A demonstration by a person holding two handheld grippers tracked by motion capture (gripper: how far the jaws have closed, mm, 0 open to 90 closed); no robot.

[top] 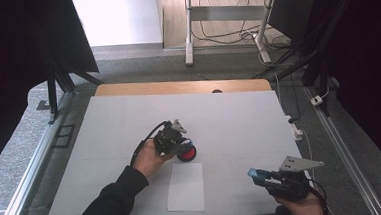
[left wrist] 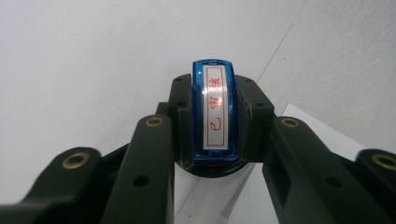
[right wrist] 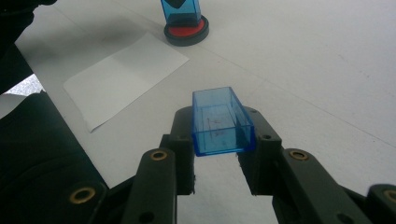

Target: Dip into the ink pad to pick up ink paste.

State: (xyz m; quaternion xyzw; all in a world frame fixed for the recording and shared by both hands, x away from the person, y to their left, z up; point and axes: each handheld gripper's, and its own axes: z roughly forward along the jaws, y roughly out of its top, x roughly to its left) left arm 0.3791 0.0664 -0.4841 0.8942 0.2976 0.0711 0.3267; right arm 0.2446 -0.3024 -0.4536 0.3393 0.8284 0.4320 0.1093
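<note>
Between the jaws of my left tool (top: pixel 176 140) sits a blue stamp (left wrist: pixel 214 114), gripped by its flat sides with the red-lettered label facing back up at the camera that rides on it. In the high view the stamp's lower end is down on a round red ink pad (top: pixel 187 153), so I read this as inking: I keep the stamp upright so that its face can meet the pad squarely. The right tool's camera shows the same thing from farther off, the stamp's blue body (right wrist: pixel 182 11) standing on the pad's red disc (right wrist: pixel 186 31) in its dark rim.

Just on my side of that tool, towards the near edge of the worktop (top: pixel 239 114), lies a white sheet of paper (top: pixel 185 187), flat and bare. I judge it is where the print will go, kept close so the carry from the pad is short.

Further right, my right tool (top: pixel 259 176) is clamped on a clear blue rectangular cap (right wrist: pixel 221 122), open end pointing away from me, held clear of the surface and well apart from the pad. I take it to be the stamp's cover, parked out of the way. I can't say whether the stamp face has picked up ink.
</note>
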